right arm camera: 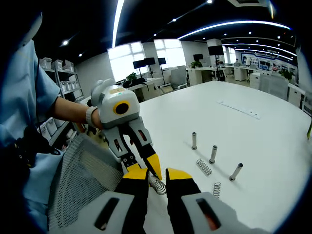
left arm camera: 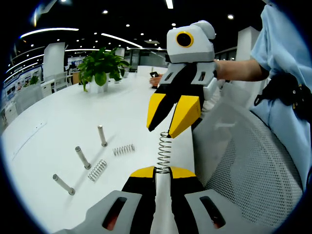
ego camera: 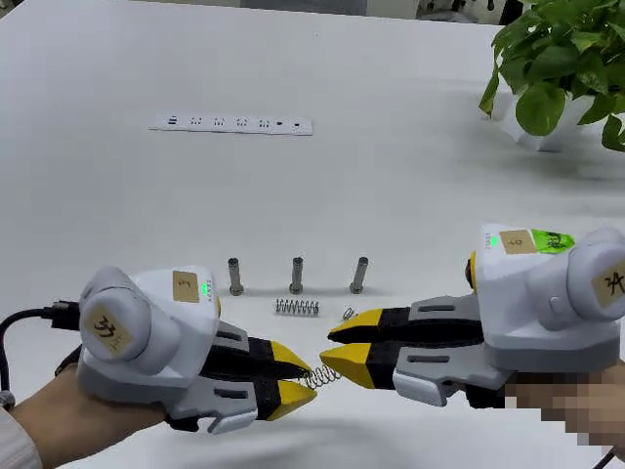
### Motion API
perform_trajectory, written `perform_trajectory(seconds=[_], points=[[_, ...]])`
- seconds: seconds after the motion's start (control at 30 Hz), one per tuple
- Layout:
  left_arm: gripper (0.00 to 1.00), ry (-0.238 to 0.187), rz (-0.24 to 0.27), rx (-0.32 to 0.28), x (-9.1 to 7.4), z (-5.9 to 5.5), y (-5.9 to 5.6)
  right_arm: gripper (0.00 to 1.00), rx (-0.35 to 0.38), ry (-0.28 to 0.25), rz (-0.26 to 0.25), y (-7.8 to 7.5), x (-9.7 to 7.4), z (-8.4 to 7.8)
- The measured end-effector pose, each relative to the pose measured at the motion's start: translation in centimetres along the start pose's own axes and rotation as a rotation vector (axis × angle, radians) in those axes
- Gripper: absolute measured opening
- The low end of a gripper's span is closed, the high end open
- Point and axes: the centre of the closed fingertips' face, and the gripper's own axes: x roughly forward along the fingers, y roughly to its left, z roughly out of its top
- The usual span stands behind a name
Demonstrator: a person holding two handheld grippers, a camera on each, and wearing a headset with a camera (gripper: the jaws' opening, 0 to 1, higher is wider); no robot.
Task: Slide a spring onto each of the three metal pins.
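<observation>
Left claw (ego camera: 290, 376): lower left of the head view, pointing toward the frame's centre, tips clamped on one end of a spring.
Held spring (ego camera: 320, 375): lifted off the bench, stretched between the two claws at lower centre; near end pinched in the left claw, far end at the tips of the right claw.
Right claw (ego camera: 334, 344): lower right of the head view, tips a little apart with the spring's free end between them; contact with the coil unclear.
Metal pins: upright in a row at centre frame, shafts bare: left pin (ego camera: 234, 276), middle pin (ego camera: 297, 275), right pin (ego camera: 359, 275).
Long spring (ego camera: 297, 307): lying flat just below the middle pin.
Short spring (ego camera: 349, 314): lying just right of the long spring, below the right pin, close above the right claw's upper jaw.
Bench (ego camera: 410, 176): white, carrying pins and loose springs.
Power strip (ego camera: 231, 124): flat at upper left, well apart from the pins.
Potted plant (ego camera: 557, 54): upper right corner.
Hands: one behind each claw's housing at the bottom corners.
</observation>
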Motion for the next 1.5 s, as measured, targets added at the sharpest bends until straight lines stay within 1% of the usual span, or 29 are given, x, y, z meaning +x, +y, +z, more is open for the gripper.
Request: perform_trajectory(seconds=[0.07,0.13,0.17,0.2,0.23,0.4,0.57,0.67,0.83,0.93,1.1,1.2,1.43,1.5], points=[[0.09,-0.003,-0.007,0.007,-0.1,0.0,-0.1,0.18,0.023,0.015,0.017,-0.1,-0.4,-0.6],[0.09,-0.012,-0.015,0.019,-0.2,0.2,-0.2,0.17,0.035,0.015,0.024,-0.3,-0.7,-1.0],[0.09,-0.012,-0.015,0.020,-0.2,0.2,-0.2,0.17,0.055,0.018,0.049,0.1,-0.8,-1.1],[0.09,-0.018,-0.020,0.021,-0.4,0.4,-0.3,0.17,0.076,0.019,0.063,0.2,-0.9,-1.3],[0.09,-0.022,-0.021,0.023,-0.4,0.5,-0.4,0.17,0.082,0.017,0.070,0.2,-1.0,-1.4],[0.09,-0.036,-0.037,0.028,-0.7,0.8,-0.6,0.16,0.117,0.010,0.085,0.3,-1.2,-1.7],[0.09,-0.048,-0.044,0.027,-0.8,0.8,-0.8,0.14,0.129,0.006,0.099,0.5,-1.1,-1.8],[0.09,-0.045,-0.046,0.025,-0.8,0.7,-0.8,0.13,0.156,-0.017,0.109,0.6,-1.0,-1.6],[0.09,-0.049,-0.044,0.019,-0.8,0.6,-0.8,0.12,0.160,-0.016,0.110,0.8,-0.9,-1.6],[0.09,-0.047,-0.043,0.019,-0.8,0.6,-0.8,0.12,0.156,-0.015,0.108,0.9,-0.9,-1.4],[0.09,-0.044,-0.044,0.018,-0.6,0.8,-0.8,0.12,0.114,-0.004,0.096,1.3,-0.9,-0.8],[0.09,-0.041,-0.046,0.019,-0.4,0.9,-0.8,0.12,0.073,0.011,0.089,1.5,-0.9,-0.5],[0.10,-0.036,-0.049,0.020,0.1,1.1,-0.9,0.12,0.001,0.036,0.069,1.8,-0.8,0.2],[0.10,-0.033,-0.051,0.021,0.2,1.1,-0.9,0.12,-0.019,0.052,0.061,1.8,-0.7,0.2]])
